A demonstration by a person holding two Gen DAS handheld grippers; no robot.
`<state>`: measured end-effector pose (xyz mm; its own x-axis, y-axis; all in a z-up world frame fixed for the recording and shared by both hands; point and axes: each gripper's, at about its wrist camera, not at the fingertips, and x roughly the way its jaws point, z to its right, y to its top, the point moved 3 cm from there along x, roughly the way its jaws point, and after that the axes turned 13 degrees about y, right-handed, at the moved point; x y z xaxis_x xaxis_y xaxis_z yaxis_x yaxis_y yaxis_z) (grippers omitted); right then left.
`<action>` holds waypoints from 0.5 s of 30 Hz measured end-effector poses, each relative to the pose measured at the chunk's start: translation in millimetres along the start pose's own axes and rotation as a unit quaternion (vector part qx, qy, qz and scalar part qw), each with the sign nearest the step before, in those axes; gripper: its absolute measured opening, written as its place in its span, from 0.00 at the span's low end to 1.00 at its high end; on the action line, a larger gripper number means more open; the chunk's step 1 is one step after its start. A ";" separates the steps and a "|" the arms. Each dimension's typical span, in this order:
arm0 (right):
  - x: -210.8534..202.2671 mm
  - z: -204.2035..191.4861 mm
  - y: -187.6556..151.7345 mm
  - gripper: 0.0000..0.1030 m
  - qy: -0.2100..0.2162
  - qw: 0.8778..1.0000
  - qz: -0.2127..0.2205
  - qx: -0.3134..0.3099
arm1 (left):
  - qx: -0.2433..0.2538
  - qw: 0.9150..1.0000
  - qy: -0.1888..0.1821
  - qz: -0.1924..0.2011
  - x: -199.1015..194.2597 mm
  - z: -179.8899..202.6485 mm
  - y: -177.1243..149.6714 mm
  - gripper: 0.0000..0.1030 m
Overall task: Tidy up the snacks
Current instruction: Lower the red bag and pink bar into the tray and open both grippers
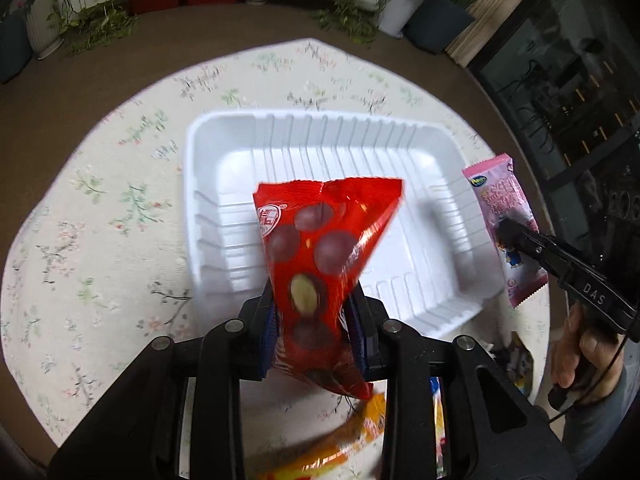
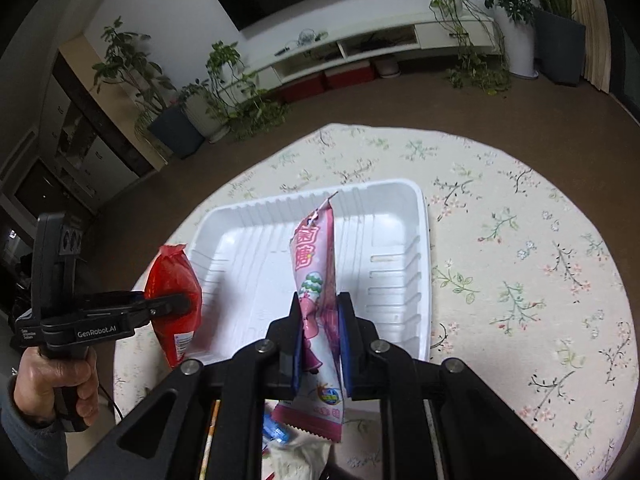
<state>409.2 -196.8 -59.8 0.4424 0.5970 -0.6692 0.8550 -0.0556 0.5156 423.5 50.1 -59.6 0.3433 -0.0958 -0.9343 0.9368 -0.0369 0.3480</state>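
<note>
My left gripper is shut on a red snack bag printed with chocolate balls and holds it above the near edge of a white ribbed tray. My right gripper is shut on a pink snack packet and holds it upright over the tray. The tray holds nothing. In the left wrist view the right gripper shows at the right with the pink packet. In the right wrist view the left gripper shows at the left with the red bag.
The tray sits on a round table with a floral cloth. More snack packets lie at the near edge: an orange one and a blue and white one. Potted plants and a TV cabinet stand beyond.
</note>
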 end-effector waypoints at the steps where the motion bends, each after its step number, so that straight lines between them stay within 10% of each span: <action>1: 6.8 4.5 0.5 0.15 -0.003 1.000 -0.005 0.006 | 0.001 1.000 0.001 -0.003 7.5 -0.2 -1.6 0.27; 15: 40.6 33.5 -20.7 0.18 -0.046 0.998 -0.044 0.013 | 0.022 0.999 0.042 0.007 24.8 14.4 -7.8 0.29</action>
<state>418.5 -198.3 -115.7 0.3862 0.5253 -0.7582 0.8981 -0.0266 0.4389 423.8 33.7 -84.3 0.3629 -0.0120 -0.9318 0.9286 -0.0790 0.3626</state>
